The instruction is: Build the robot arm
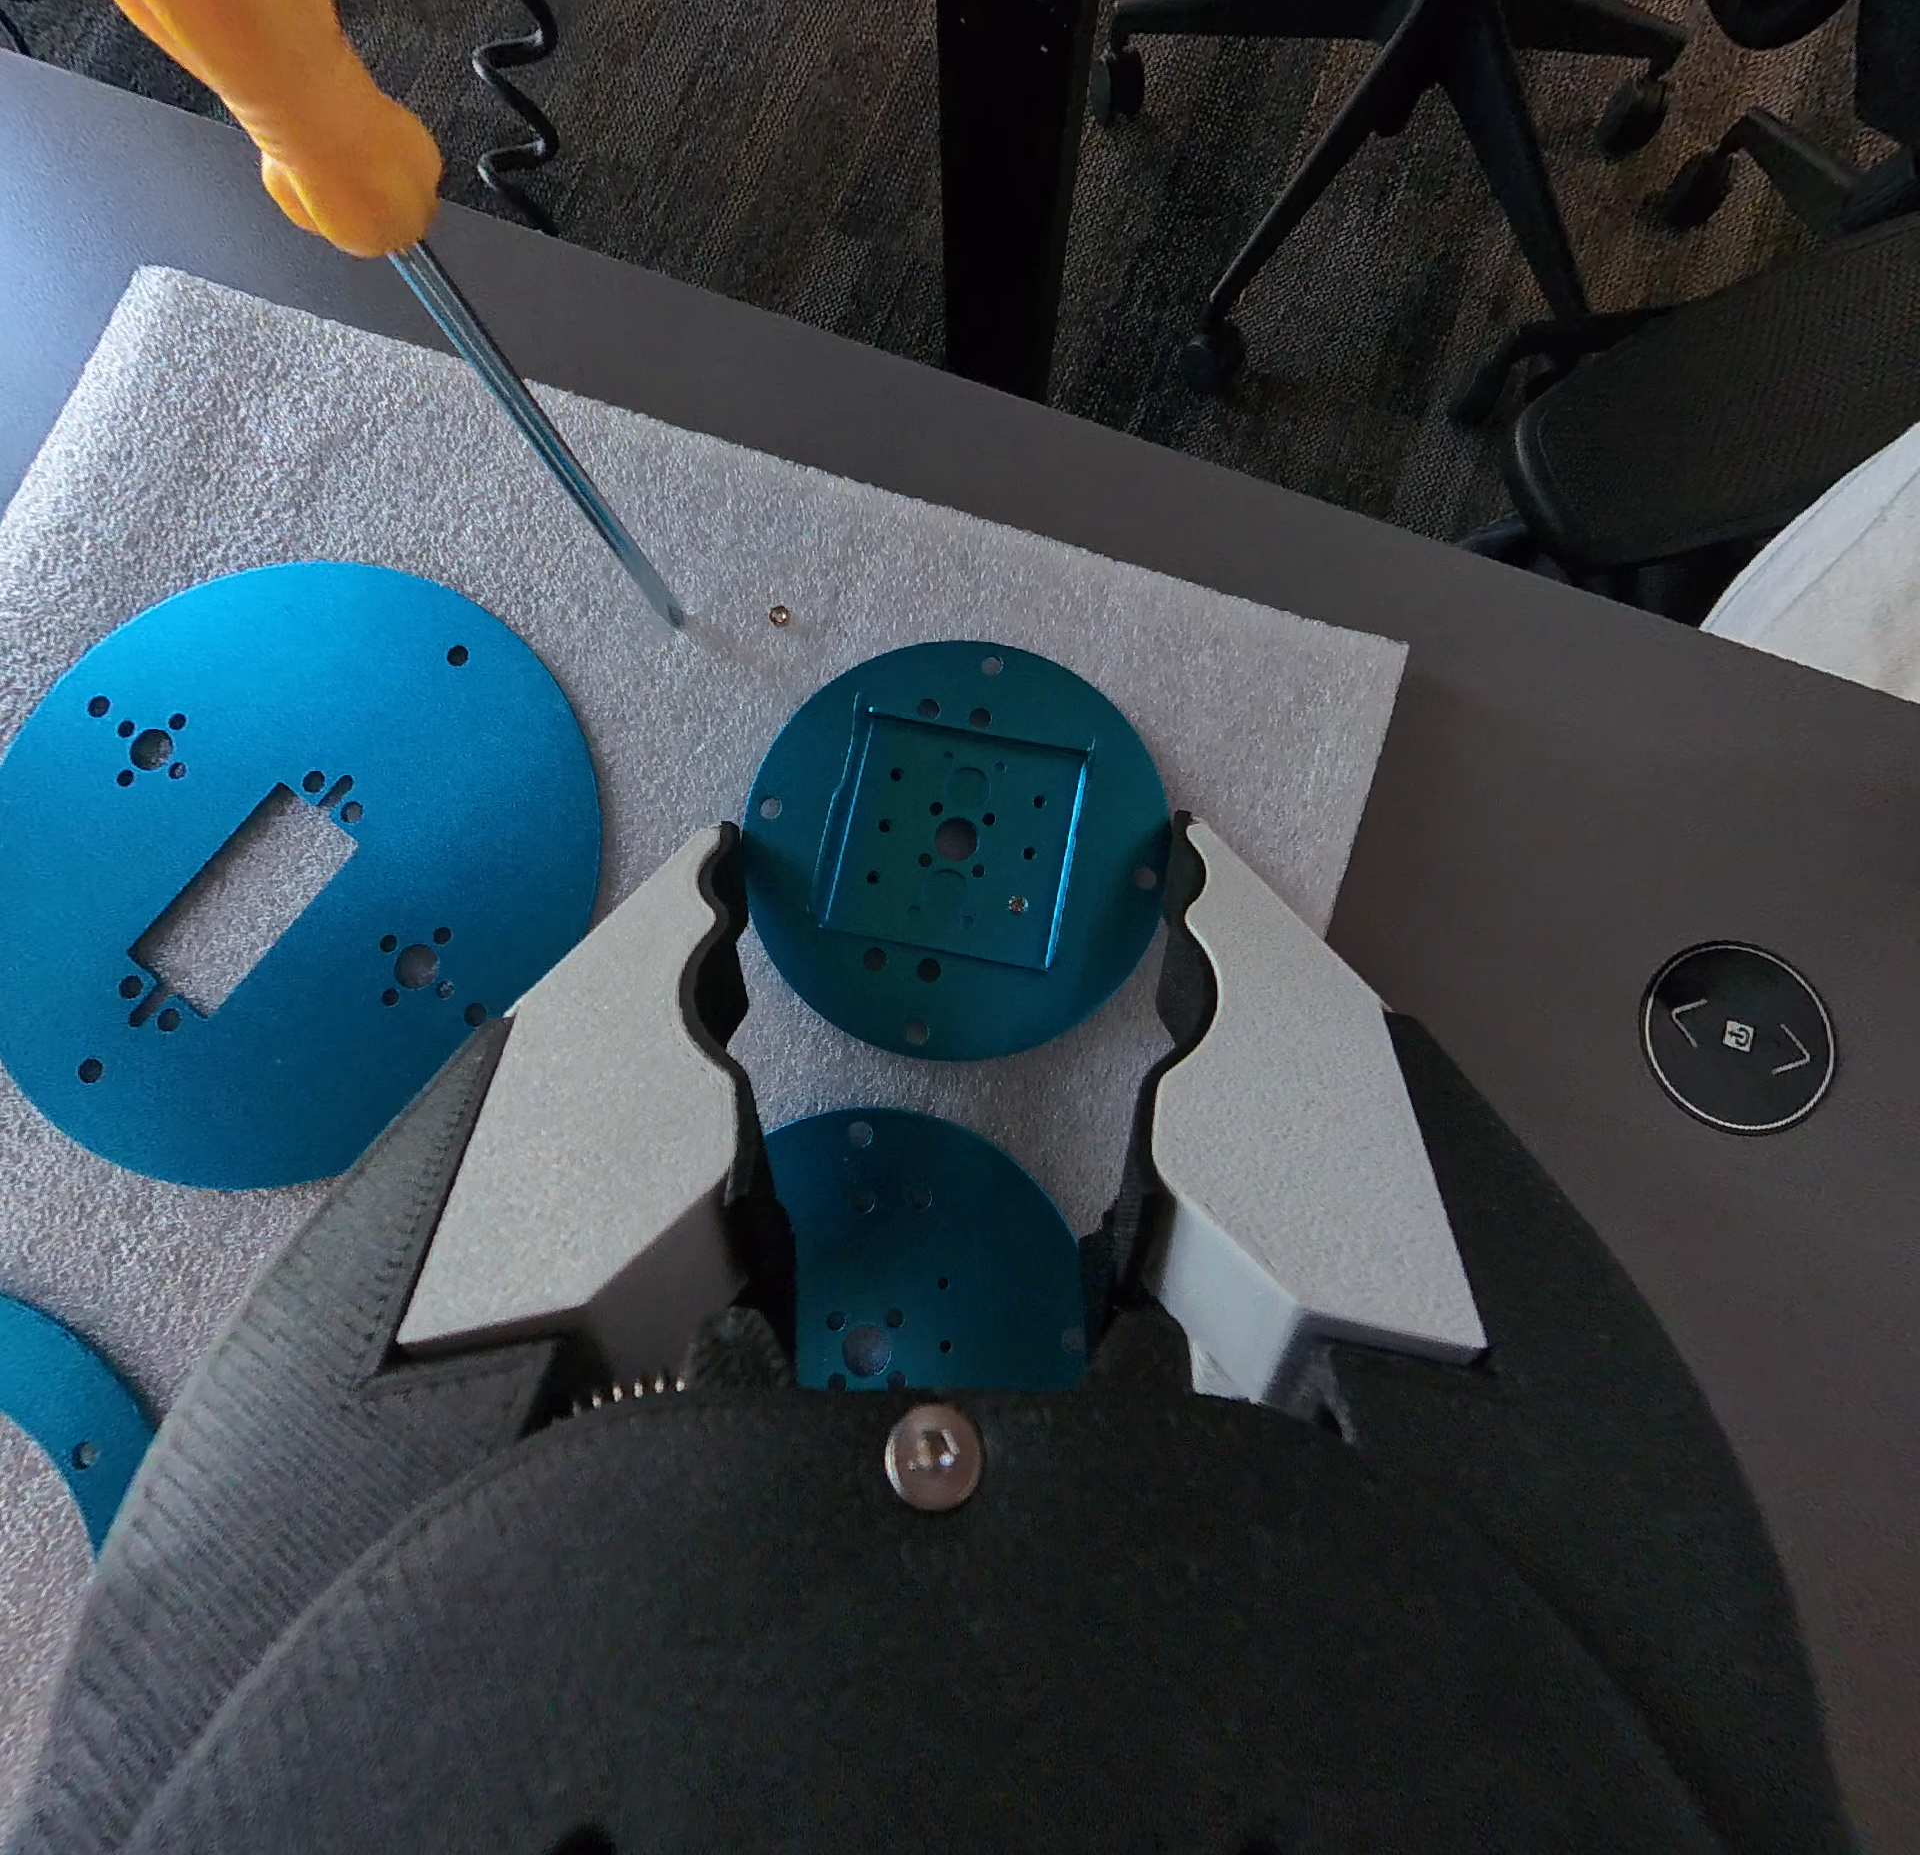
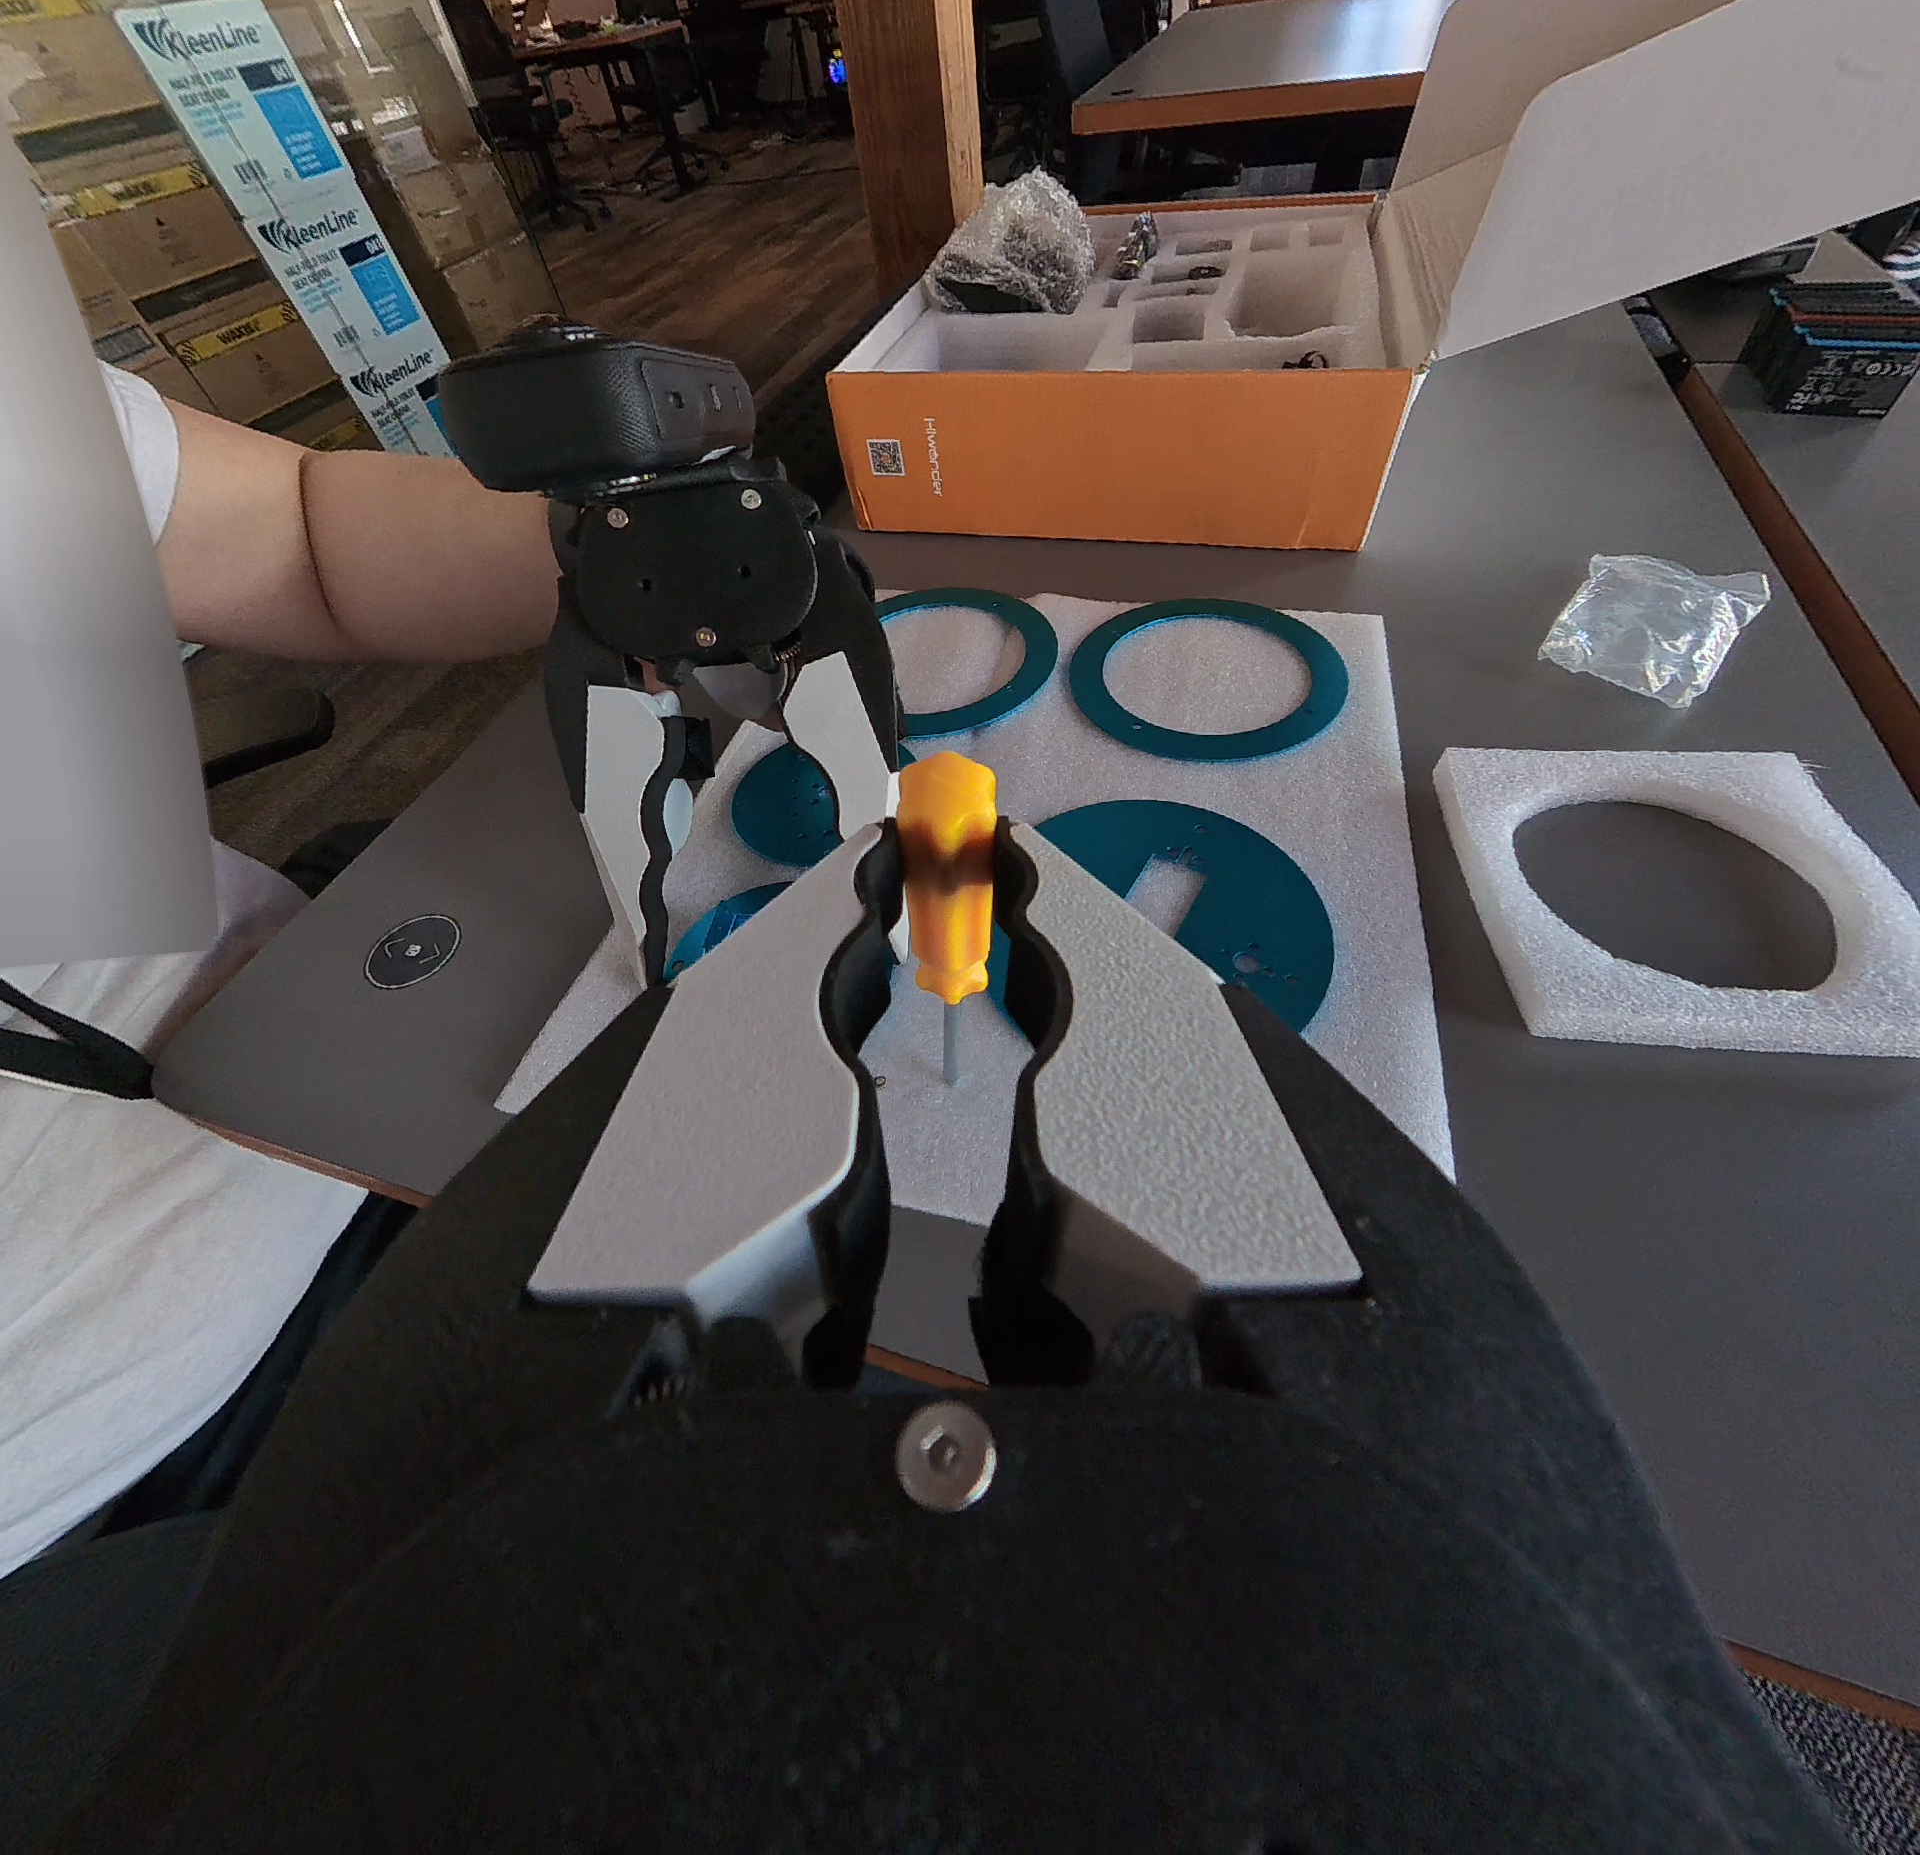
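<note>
My left gripper stands over a white foam sheet, its two fingertips pressed against opposite edges of a small blue round plate that has a square blue bracket on top. One small screw sits in the bracket. My right gripper is shut on the orange handle of a screwdriver. The screwdriver stands steeply, with its tip on the foam just beyond the plate. A loose small screw lies beside the tip.
On the foam lie a large blue disc, another small blue disc and two blue rings. Behind are an open orange box, a foam frame and a plastic bag. The desk edge and office chairs are beyond. Across from one pair of fingers to the other is roughly 15 cm.
</note>
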{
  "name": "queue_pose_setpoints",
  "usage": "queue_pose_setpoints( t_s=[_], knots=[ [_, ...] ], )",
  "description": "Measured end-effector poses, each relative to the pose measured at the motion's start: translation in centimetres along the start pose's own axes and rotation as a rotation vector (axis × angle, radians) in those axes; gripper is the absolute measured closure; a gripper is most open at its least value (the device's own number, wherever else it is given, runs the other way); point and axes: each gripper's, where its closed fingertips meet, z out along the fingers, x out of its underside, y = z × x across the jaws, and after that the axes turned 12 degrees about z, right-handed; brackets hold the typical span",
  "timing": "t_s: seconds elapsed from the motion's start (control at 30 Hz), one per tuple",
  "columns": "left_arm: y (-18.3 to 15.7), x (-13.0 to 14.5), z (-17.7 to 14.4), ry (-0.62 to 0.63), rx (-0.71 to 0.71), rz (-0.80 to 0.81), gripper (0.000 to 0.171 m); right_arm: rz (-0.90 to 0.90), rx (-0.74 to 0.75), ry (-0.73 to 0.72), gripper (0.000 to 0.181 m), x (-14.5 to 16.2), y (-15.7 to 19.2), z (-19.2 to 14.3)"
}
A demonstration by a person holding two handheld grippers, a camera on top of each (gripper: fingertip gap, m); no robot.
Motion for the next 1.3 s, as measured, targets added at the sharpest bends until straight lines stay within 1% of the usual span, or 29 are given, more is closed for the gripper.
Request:
queue_pose_setpoints(
  t_s=[0.6,0.9,1.3],
  knots=[
    [1.2,-0.8,-0.3,-0.026,-0.033,-0.013,0.092,-0.026,0.019,-0.028,0.167,-0.9,0.1,-0.5],
    [2.3,-1.8,0.8,-0.03,-0.027,0.005,0.092,-0.044,0.053,-0.037,0.167,-1.5,-0.6,-1.6],
    [2.7,-2.3,1.9,-0.032,-0.016,0.022,0.092,-0.041,0.061,-0.018,0.167,-1.1,-1.1,-1.6]
  ],
)
